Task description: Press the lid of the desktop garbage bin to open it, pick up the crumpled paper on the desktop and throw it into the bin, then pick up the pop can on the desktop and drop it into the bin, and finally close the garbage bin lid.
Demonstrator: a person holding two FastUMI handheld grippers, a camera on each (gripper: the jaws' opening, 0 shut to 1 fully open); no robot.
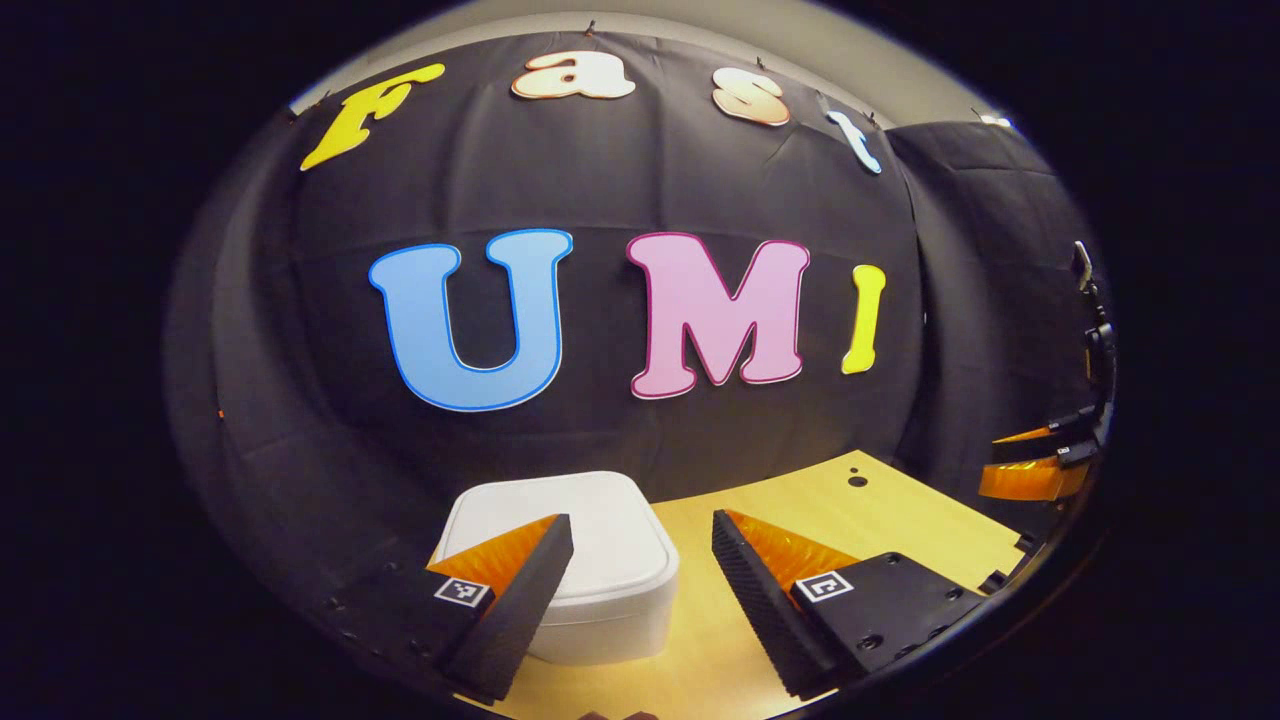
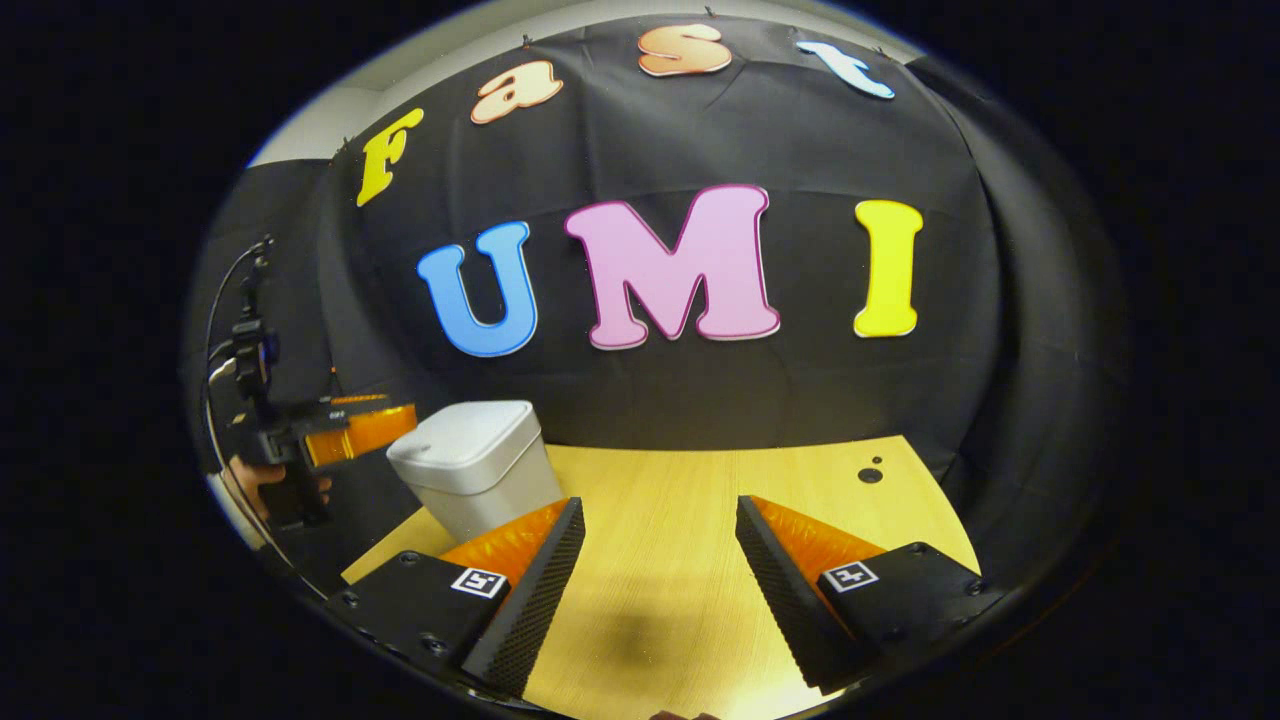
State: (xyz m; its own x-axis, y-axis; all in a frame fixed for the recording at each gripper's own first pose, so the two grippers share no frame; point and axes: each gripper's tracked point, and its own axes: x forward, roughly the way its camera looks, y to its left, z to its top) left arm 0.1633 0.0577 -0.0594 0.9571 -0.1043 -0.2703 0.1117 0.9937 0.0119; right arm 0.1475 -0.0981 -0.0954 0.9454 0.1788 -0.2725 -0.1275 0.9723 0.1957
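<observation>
In the left gripper view, the left gripper (image 1: 640, 560) hangs over the wooden table (image 1: 900, 510) with its two fingers spread wide apart and nothing between them. Just past its left finger (image 1: 520, 600) stands the white bin (image 1: 590, 540), its lid (image 1: 560, 510) closed and flat; the finger overlaps the bin's near corner in the picture, though whether they touch cannot be told. Farther off, at the right edge, the right gripper (image 1: 1040, 465) shows above the table's end.

In the right gripper view, the right gripper (image 2: 655, 560) also has its fingers spread, holding nothing, over bare tabletop (image 2: 680, 500). Beyond its left finger (image 2: 530, 590) the bin (image 2: 480, 470) sits near the table's far left corner, lid down. Beside the bin, further left, the left gripper (image 2: 375, 428) points toward it, held by a hand (image 2: 262, 482). A small dark hole (image 2: 870, 474) marks the table's far right part.
</observation>
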